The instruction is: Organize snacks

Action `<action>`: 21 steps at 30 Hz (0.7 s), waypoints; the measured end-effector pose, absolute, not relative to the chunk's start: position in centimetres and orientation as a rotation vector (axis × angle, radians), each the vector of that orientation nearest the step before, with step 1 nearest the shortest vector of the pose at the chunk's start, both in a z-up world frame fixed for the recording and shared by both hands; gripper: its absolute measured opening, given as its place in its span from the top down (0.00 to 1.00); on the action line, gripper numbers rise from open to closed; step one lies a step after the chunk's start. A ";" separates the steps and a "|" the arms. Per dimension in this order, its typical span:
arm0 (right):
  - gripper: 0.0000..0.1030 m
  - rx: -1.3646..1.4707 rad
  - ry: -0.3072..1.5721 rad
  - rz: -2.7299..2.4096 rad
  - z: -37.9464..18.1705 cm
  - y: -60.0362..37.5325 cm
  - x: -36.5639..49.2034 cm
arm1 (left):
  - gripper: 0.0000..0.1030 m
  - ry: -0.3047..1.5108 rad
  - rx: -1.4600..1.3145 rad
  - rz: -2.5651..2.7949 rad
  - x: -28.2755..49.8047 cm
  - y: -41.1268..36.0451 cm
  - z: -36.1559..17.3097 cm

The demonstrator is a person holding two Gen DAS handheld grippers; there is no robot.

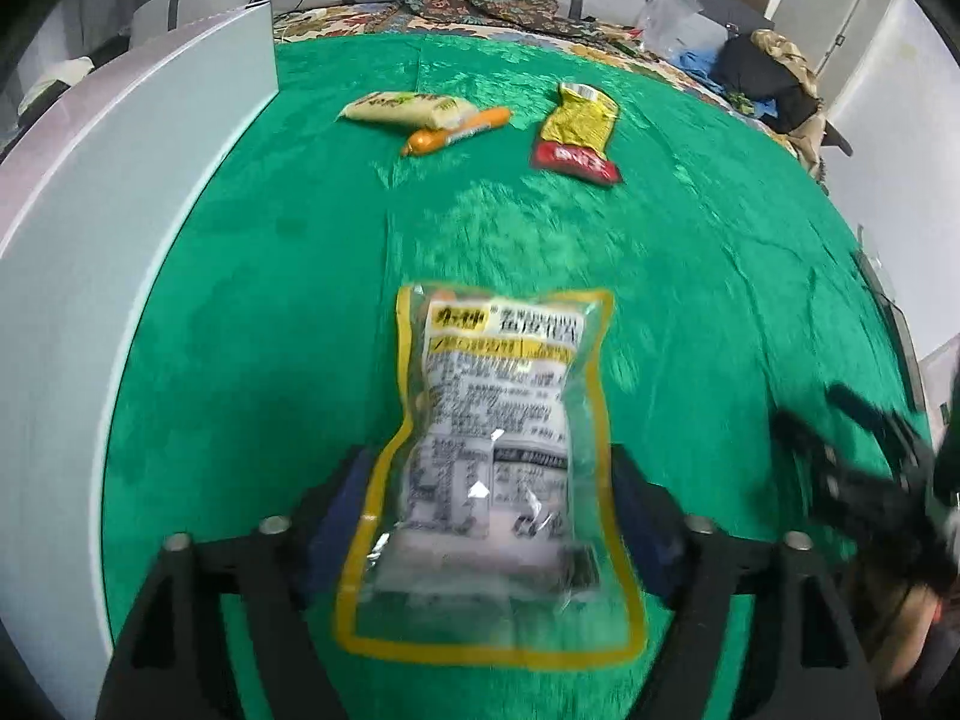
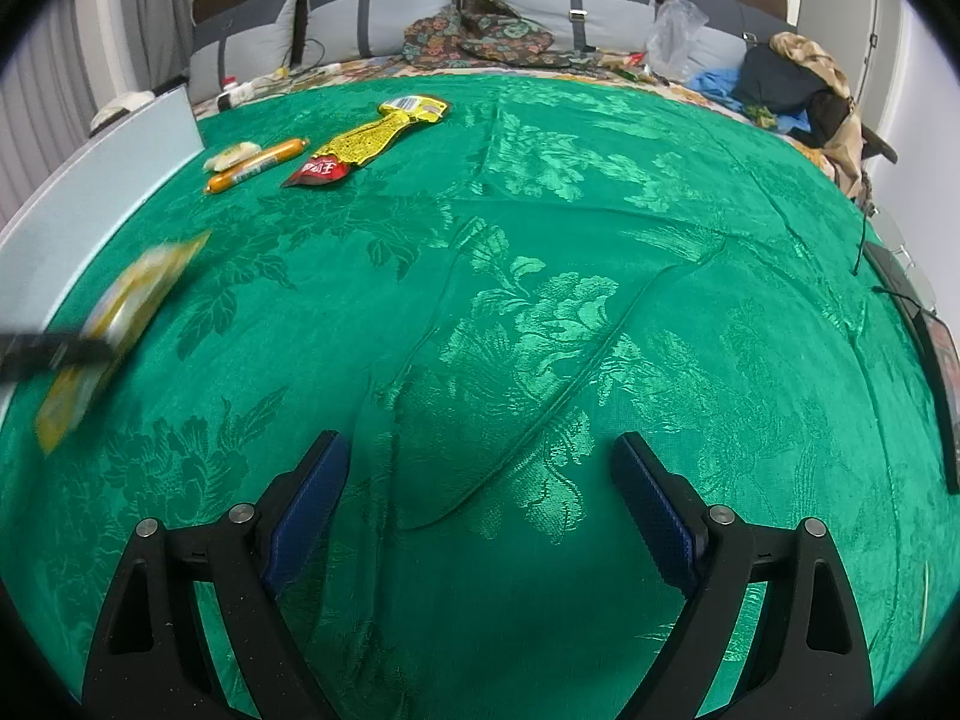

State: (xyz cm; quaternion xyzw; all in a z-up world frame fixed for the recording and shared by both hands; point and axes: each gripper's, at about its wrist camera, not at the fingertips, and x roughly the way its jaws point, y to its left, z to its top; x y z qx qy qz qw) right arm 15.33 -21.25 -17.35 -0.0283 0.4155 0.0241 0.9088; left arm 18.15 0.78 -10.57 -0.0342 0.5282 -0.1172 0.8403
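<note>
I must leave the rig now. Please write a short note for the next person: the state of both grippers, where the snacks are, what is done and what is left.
Left gripper: a clear, yellow-edged snack packet sits between its fingers; the picture is blurred, so the grip cannot be told.
Right gripper: open, empty, over the green cloth.
Far side of the cloth: pale packet, orange sausage touching it, yellow-and-red packet apart.
White box stands at the left edge.
Done: nothing visibly sorted.
Left: all four snacks.
</note>
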 end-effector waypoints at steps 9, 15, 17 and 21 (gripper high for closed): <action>0.11 -0.058 0.857 0.050 -17.4 -21.2 15.3 | 0.01 1.053 0.118 -0.186 19.5 -0.6 -12.8; 0.11 -0.058 0.857 0.050 -17.4 -21.2 15.3 | 0.00 0.962 0.072 -0.144 19.0 1.8 -13.2; 0.11 -0.058 0.857 0.050 -17.4 -21.2 15.3 | 0.00 0.947 0.073 -0.148 19.1 1.9 -13.3; 0.11 -0.058 0.858 0.050 -17.4 -21.2 15.3 | 0.00 0.943 0.067 -0.159 19.4 2.1 -13.4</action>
